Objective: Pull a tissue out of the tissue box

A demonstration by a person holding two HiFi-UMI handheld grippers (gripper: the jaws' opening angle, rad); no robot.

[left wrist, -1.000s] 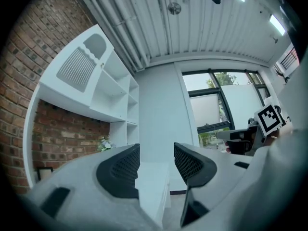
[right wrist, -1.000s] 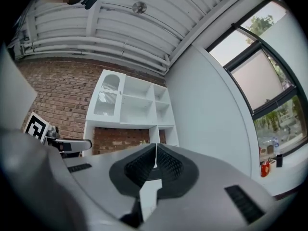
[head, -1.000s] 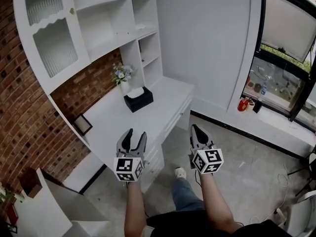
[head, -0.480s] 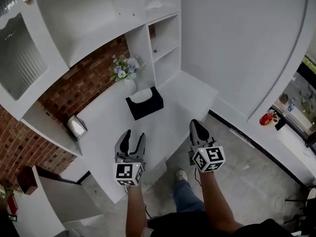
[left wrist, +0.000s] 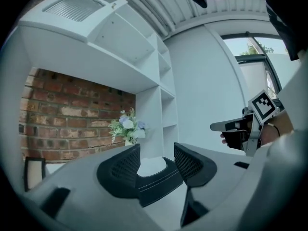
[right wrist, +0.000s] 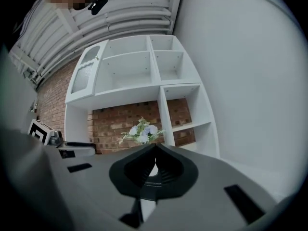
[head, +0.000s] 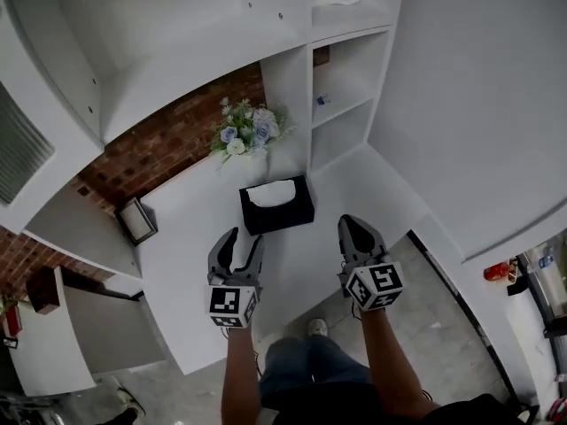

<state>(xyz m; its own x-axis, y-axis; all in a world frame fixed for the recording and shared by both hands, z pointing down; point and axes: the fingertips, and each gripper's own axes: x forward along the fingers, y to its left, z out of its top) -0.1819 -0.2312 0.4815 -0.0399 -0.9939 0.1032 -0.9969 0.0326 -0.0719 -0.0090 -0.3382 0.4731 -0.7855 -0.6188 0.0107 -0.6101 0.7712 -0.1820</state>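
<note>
A black tissue box (head: 279, 212) with a white tissue (head: 272, 193) showing at its top slot stands on the white desk (head: 182, 264), near the shelf unit. My left gripper (head: 245, 237) hovers open just short of the box, a little to its left. In the left gripper view the box (left wrist: 156, 183) and its tissue (left wrist: 151, 166) show between the two spread jaws. My right gripper (head: 348, 224) is shut, empty, and hangs to the right of the box over the desk's edge. Its closed jaw tips (right wrist: 155, 149) hide most of the box in the right gripper view.
A vase of pale flowers (head: 246, 131) stands behind the box against the brick wall. A small picture frame (head: 137, 221) leans at the desk's left. White open shelves (head: 350, 87) rise at the right of the desk. Grey floor (head: 443, 326) lies below right.
The view has closed in on the desk, so the tissue box now lies right in front of both grippers. Left jaws stay open, right jaws stay shut.
</note>
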